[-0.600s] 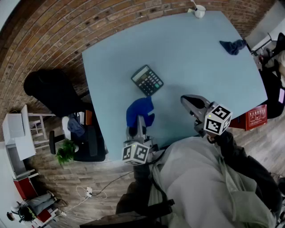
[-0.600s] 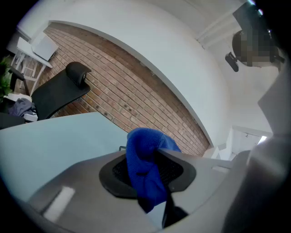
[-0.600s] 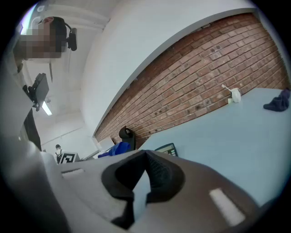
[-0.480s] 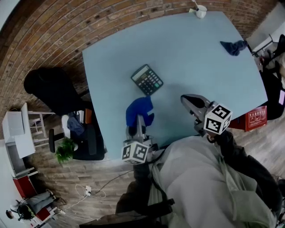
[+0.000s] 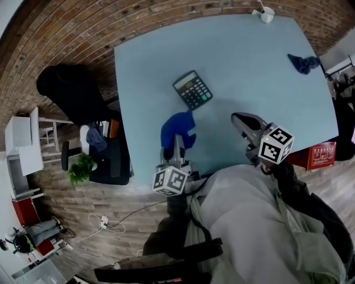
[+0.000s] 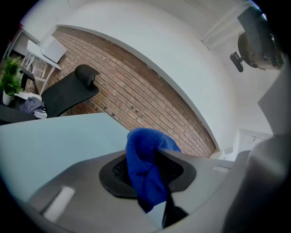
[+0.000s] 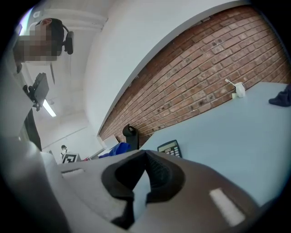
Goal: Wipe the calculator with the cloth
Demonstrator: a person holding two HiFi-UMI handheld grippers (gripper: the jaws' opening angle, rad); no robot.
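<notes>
The calculator [image 5: 192, 90] lies keys up on the pale blue table [image 5: 249, 61], turned at an angle to the table's edges and toward the person's left side. Just on the person's side of it hangs the bright blue cloth [image 5: 177, 128], bunched up, with its far tip near the calculator's closest corner; from here I can't tell whether they touch. The left gripper [image 5: 177, 145] has its jaws clamped on a fold of that cloth, which droops down between the pads. The right gripper [image 5: 239, 118] is off to the other side, well apart from the calculator, with its jaws pressed together and nothing in them. At the table's far right lies a crumpled dark blue rag [image 5: 304, 63], and a white cup [image 5: 267, 14] stands at the far edge by the brick wall [image 5: 83, 33].
</notes>
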